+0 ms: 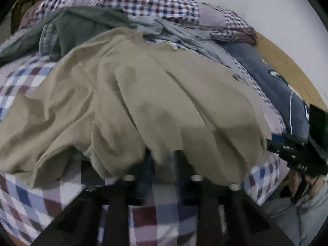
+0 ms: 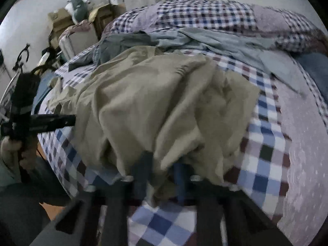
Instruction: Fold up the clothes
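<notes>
We grip the khaki garment (image 1: pixel 143 94) with both grippers, left (image 1: pixel 162 157) and right (image 2: pixel 162 160), fingers clenched on its hem at the bed's (image 2: pixel 266 139) near edge.

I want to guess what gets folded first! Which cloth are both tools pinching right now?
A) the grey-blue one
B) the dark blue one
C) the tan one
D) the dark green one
C: the near edge of the tan garment bunches between the fingers of the left tool and of the right tool, while the other clothes lie farther back on the checked bedsheet.
</notes>
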{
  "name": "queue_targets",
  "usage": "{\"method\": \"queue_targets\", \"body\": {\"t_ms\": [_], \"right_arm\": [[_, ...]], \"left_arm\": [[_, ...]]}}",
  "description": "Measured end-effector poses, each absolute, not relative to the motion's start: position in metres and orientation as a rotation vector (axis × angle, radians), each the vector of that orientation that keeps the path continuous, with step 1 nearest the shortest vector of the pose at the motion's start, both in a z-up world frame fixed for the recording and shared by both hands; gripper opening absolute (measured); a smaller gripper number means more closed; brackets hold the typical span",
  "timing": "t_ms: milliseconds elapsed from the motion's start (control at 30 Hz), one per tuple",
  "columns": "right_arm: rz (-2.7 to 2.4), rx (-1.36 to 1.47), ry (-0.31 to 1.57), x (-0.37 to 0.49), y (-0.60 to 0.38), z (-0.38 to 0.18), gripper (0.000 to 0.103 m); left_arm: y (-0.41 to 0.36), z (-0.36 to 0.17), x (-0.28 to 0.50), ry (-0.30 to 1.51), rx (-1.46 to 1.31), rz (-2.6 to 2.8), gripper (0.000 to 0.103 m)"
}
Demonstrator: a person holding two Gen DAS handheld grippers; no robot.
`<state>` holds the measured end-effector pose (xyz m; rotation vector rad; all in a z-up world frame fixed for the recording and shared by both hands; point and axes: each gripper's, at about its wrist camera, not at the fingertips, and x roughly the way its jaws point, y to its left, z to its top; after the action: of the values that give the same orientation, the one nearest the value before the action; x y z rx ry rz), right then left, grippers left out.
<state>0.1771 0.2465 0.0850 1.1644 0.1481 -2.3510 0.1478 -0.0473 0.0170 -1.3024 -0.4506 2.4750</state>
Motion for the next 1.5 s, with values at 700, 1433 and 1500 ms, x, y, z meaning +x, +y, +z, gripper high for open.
{"method": "queue_targets", "body": {"t_ms": [700, 1433, 1500], "right_arm": [[-3.162, 1.133, -0.371, 0.046, 0.347, 0.111, 0.02], [-2.98, 0.727, -0.525, 0.068, 0.377, 0.169, 0.075], [-2.93, 0.728, -0.459, 0.068, 0.368, 0.17, 0.075]], "left_arm": [[-0.053, 0.014, 0.112, -0.453, -1.212, 2.574, 0.003], [-0.092, 0.113, -0.004, -0.621, -0.935, 2.683, 0.0], [-0.092, 0.131, -0.035, -0.603, -0.909, 2.726, 0.0]]}}
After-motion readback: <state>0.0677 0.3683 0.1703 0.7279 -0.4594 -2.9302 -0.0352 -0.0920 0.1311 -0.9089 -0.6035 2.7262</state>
